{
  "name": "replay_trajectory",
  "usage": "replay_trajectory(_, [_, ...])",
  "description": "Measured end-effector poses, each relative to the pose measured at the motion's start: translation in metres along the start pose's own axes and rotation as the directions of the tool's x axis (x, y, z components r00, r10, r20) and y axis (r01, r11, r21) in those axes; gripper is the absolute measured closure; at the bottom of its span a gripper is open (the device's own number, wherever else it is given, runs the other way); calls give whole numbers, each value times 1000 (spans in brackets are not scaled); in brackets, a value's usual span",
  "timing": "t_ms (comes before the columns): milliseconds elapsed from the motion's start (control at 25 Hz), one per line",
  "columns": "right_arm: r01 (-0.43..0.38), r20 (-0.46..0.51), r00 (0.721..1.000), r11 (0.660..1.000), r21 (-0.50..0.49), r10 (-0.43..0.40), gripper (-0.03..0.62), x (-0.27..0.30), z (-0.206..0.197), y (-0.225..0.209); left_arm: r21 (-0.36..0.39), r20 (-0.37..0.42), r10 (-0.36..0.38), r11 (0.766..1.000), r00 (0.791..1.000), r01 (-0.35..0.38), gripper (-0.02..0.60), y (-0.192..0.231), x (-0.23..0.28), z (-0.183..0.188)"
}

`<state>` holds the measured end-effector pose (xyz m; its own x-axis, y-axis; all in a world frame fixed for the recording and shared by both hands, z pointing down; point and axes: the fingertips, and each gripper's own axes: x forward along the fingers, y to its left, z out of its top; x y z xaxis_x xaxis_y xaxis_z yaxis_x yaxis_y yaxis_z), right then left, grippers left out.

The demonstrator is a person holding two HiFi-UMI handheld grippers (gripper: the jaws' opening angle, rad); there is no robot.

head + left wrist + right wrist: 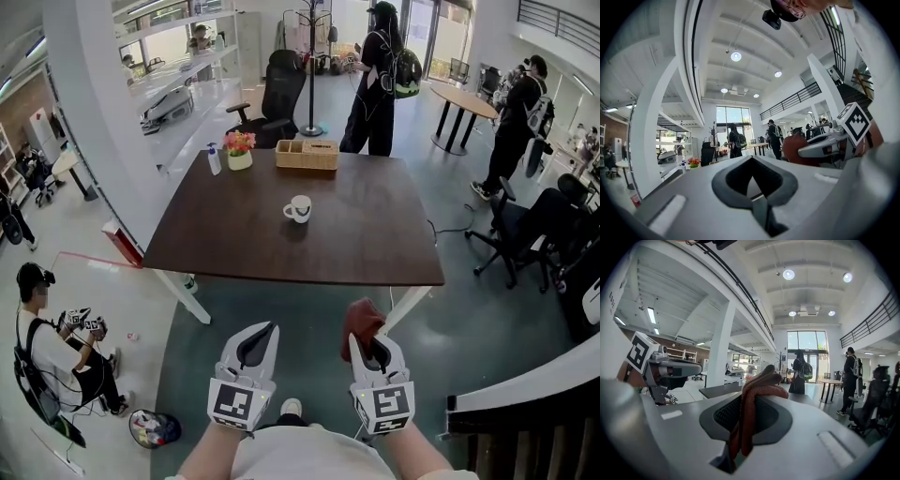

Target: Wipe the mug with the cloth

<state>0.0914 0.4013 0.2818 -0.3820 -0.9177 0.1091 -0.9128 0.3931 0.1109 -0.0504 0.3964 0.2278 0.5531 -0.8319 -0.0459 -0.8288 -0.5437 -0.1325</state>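
The white mug (298, 209) stands near the middle of the dark brown table (234, 234), far ahead of both grippers. Short of the table's near edge, my right gripper (367, 343) is shut on a reddish-brown cloth (362, 321). In the right gripper view the cloth (757, 389) is bunched between the jaws and sticks out past my right gripper (749, 404). My left gripper (255, 345) is level with it on the left, shut and empty. The left gripper view shows my left gripper (752, 164) pointing over the table. The mug shows in neither gripper view.
On the table's far side stand a wooden box (307, 155), a flower pot (239, 150) and a small bottle (215, 159). A black office chair (281, 89) and standing people are beyond. Another chair (525, 234) is right of the table; a person (47, 347) stands at the lower left.
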Motion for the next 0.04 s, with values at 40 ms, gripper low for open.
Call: replay_trajectory(40, [1,1,1000,1000,-1,-1,516,0,0,-1,-4,2,-2,1000,1000,2,581,-2,1,3])
